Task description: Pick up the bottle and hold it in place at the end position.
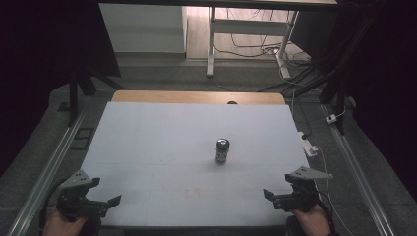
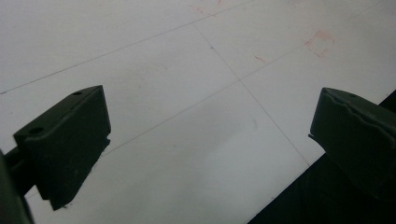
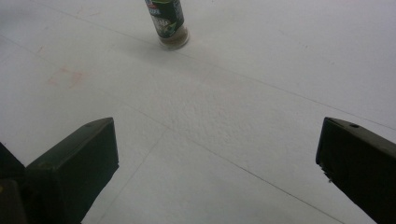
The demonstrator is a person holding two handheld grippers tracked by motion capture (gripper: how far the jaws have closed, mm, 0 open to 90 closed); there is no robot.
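Near the table's (image 1: 147, 142) front corners, both claws — left (image 1: 105, 196), right (image 1: 275, 193) — gape empty (angled inward), jar (image 1: 222, 151) upright between.

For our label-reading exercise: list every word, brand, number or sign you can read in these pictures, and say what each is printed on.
Nothing can be read.
Jar label: print is there, seen closer in the right gripper view, but too blurred and cut off to read.
Table: faint red marks and thin lines, no letters or numbers.
Both grippers, left and right: no writing on them.
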